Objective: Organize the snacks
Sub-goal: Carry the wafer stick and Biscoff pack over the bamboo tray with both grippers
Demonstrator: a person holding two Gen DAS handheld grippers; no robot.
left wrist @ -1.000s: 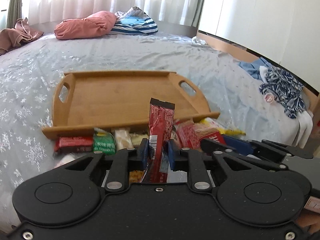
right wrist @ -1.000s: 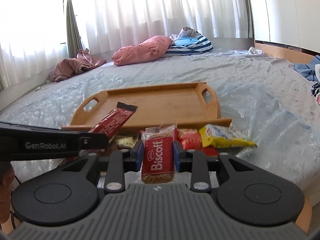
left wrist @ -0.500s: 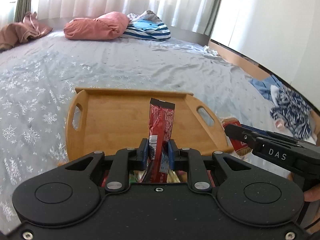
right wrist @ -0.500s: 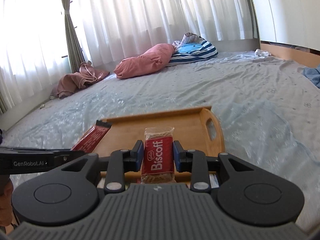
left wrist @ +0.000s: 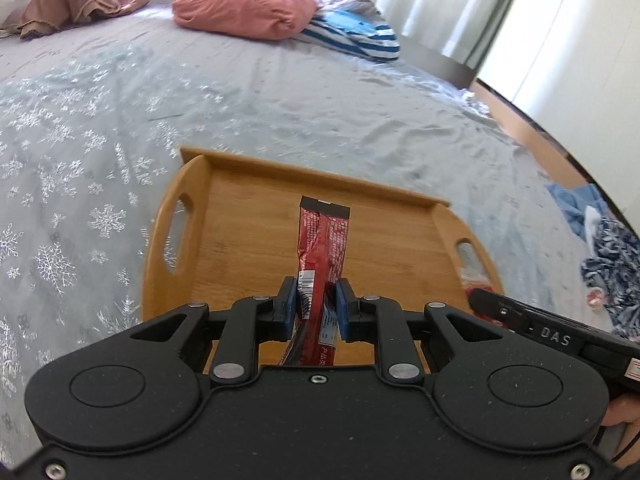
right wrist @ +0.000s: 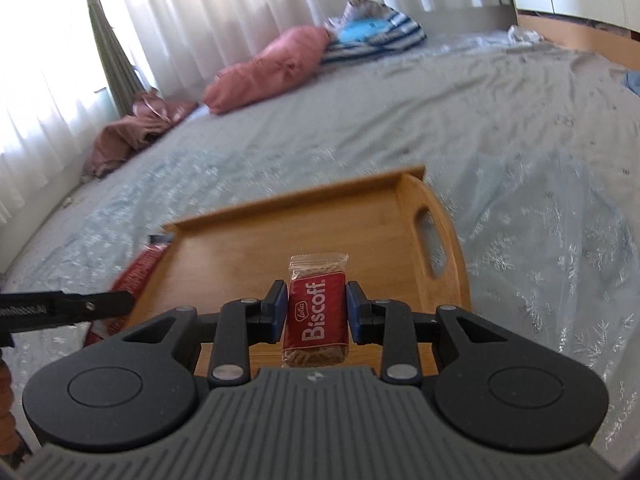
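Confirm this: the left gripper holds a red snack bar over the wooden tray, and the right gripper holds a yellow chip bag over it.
Not quite. The right gripper holds a red Biscoff packet, not a yellow chip bag, as the right wrist view shows. The rest stands: the left gripper holds a red snack bar over the wooden tray.

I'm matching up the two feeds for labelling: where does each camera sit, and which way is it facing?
Left wrist: on the left gripper, facing forward over the tray; its fingers clamp a red bar; the right gripper shows at right.
Right wrist: on the right gripper, facing forward over the tray; it clamps a Biscoff pack; the left gripper shows at left.
Shared: tray, bed, pink pillow.
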